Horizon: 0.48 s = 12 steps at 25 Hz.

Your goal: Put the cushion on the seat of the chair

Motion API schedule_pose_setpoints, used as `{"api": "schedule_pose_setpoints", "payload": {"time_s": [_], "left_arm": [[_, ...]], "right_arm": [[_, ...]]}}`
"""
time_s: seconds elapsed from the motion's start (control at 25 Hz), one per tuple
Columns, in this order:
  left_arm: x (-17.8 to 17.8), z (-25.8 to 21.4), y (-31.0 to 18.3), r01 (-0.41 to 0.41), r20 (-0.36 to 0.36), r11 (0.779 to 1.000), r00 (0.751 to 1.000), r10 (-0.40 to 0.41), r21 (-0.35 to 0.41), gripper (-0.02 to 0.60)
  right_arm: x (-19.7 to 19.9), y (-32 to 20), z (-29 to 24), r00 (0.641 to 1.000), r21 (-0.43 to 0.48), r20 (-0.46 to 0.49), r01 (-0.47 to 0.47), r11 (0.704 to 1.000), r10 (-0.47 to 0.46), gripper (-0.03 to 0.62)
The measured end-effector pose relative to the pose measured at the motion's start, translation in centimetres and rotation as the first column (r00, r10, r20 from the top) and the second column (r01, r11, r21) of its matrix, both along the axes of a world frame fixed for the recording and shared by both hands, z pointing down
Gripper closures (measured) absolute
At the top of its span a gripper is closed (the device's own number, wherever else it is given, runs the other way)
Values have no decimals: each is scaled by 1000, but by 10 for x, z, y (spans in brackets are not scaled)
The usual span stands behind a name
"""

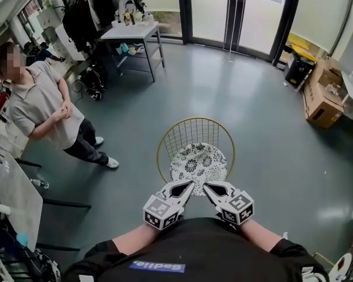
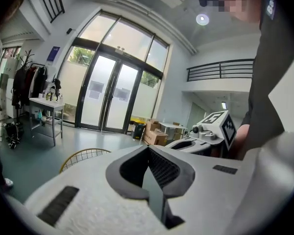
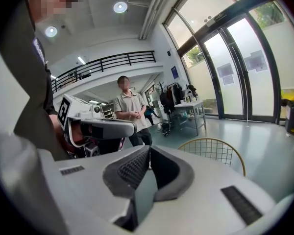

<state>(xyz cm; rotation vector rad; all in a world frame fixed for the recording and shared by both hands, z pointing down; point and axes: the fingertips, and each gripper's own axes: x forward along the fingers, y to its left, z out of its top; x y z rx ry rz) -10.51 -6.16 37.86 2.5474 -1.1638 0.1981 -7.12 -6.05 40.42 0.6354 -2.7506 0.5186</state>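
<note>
The chair (image 1: 195,135) has a gold wire back and stands on the grey floor just ahead of me. A round black-and-white patterned cushion (image 1: 198,162) lies on its seat. My left gripper (image 1: 189,184) and right gripper (image 1: 206,186) are held side by side above the near edge of the cushion, not touching it. Both are shut with nothing between the jaws. In the left gripper view the closed jaws meet at my left gripper (image 2: 148,150), with the chair back (image 2: 83,156) beyond. The right gripper view shows my right gripper (image 3: 148,150) closed likewise, beside the chair back (image 3: 216,150).
A person (image 1: 44,107) stands at the left, about a step from the chair. A white table (image 1: 132,34) and a clothes rack (image 1: 85,10) are at the back left, glass doors (image 1: 235,10) behind, cardboard boxes (image 1: 320,98) at the right.
</note>
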Motion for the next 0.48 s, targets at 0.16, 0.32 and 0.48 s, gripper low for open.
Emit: {"api": "schedule_pose_setpoints", "payload": {"time_s": [0.16,0.32,0.48], "left_arm": [[5,-2,9,-14,-7,1000,1000,15,18,565],[8,-2,17,-25,-6,999,1000,25,29,565],[11,3,22,-31,-13,999,999,31,25,565]], "right_arm": [[-4,8,-8,1000,45,9,11,999,-12,565],[-1,12,-10,1000,72,12,1,997,-2,565],[1,16,-7,1000,71,14,-8,997,7,565]]}}
